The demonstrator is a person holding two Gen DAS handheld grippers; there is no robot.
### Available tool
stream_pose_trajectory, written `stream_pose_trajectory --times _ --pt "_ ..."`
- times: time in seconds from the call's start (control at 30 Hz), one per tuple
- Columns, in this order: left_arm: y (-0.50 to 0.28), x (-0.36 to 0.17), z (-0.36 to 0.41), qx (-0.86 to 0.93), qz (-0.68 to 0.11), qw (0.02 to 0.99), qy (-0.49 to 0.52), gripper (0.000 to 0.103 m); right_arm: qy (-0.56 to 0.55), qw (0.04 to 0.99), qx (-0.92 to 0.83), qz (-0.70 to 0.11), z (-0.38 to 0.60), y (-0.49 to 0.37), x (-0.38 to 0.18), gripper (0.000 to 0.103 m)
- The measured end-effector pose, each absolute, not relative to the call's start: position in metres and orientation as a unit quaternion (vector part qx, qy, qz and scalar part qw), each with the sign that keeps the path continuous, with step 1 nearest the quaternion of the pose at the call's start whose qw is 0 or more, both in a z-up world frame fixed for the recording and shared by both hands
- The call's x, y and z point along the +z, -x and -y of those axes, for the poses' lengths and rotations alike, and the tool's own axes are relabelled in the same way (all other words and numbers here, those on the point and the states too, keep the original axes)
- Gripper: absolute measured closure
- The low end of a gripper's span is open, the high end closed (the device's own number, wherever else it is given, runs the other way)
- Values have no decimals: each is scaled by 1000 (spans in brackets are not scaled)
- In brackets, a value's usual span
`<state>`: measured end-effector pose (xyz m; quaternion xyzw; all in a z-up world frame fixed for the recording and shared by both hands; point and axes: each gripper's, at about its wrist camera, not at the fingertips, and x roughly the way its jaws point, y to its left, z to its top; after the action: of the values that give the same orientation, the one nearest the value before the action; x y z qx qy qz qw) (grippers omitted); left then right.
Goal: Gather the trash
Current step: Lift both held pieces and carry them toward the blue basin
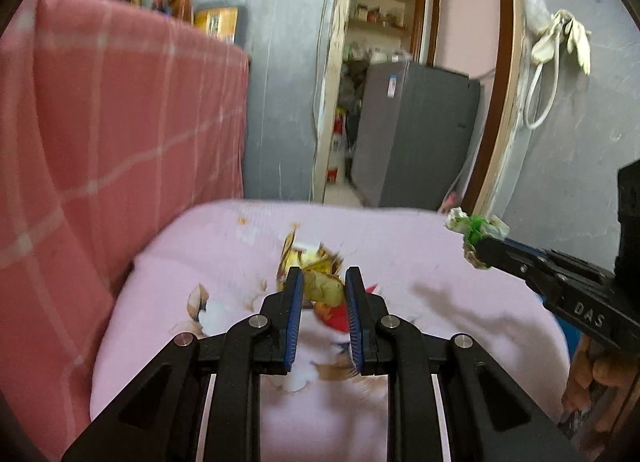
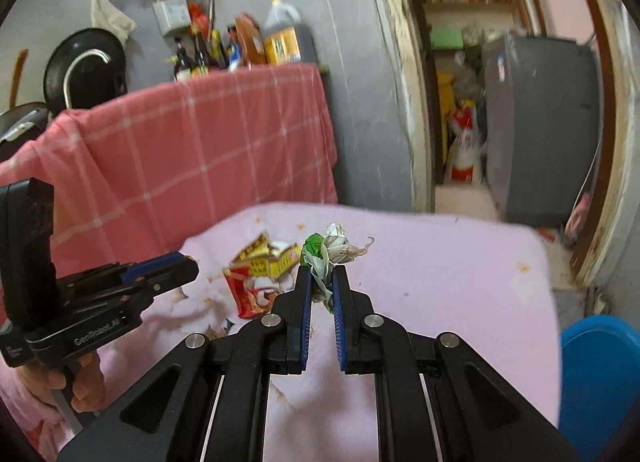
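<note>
Both claws are up over the pink blanket (image 1: 440,262), and each has a catch. The left gripper (image 1: 322,282) has its blue pads clamped on a yellowish crumpled scrap (image 1: 324,286), pinched right at the fingertips and bulging up between them. In the right wrist view the left gripper (image 2: 188,264) juts in from the left side above the blanket, but its tips are seen side-on there and the scrap cannot be made out.

Below and just beyond the left claw, a red and yellow snack wrapper (image 2: 256,278) lies flat on the blanket, torn open, apart from both sets of fingers.

The right gripper (image 2: 321,282) is squeezed tight on a wad of white and green crumpled wrapping (image 2: 328,254); the wad sticks out past the tips, with a twisted tail pinched between the pads. From the left wrist view, the right gripper (image 1: 482,246) comes in from the right edge, the wad (image 1: 474,226) held clear above the blanket.

A blue bin (image 2: 600,374) sits off the blanket's right edge. A pink checked cloth (image 2: 200,150) hangs behind the blanket.
</note>
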<state>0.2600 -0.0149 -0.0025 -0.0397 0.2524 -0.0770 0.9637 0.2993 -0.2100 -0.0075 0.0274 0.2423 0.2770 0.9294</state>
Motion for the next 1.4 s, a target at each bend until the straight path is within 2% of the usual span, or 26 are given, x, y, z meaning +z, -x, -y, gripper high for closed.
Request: stream_pose_trajectory --times 0.47,0.8,1.1,1.4 --pt "-235 55 59 -99 -134 985 45 85 -43 971 210 -101 266 -239 54 95" --pt "-213 80 136 -156 -91 983 45 85 -38 987 142 -60 326 -211 72 95" --pt "-220 82 215 -213 -100 971 37 85 -38 995 73 -53 393 -197 65 95" --pt "-249 62 273 -250 -168 953 25 85 -84 990 31 -109 449 -208 26 94"
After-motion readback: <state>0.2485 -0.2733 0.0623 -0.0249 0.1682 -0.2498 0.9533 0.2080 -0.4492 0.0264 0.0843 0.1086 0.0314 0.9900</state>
